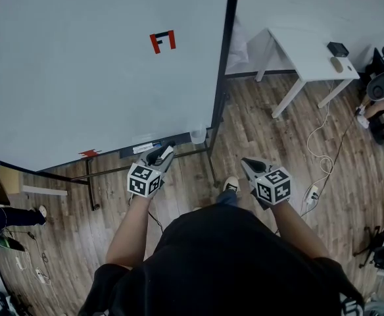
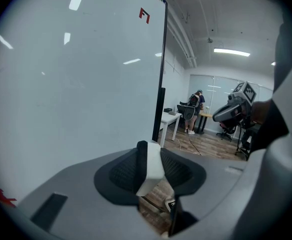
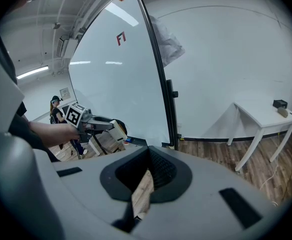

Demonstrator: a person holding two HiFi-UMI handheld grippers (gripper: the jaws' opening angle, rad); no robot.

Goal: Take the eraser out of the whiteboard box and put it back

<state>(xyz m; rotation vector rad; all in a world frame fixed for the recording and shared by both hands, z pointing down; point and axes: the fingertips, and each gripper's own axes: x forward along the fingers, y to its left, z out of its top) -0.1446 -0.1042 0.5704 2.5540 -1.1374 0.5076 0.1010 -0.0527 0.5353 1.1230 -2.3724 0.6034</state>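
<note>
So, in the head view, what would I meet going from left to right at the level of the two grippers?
Left hand-held gripper → white shoe → right hand-held gripper → white power adapter on the floor.

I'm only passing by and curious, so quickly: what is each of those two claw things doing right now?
Left gripper: closed on the eraser.
Right gripper: closed, holding nothing.

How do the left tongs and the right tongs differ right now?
The left tongs clamp a white eraser; the right tongs are shut on nothing. The left tongs sit near the bottom edge of the whiteboard; the right tongs hang off to its side, over wooden floor. Both carry a marker cube.
</note>
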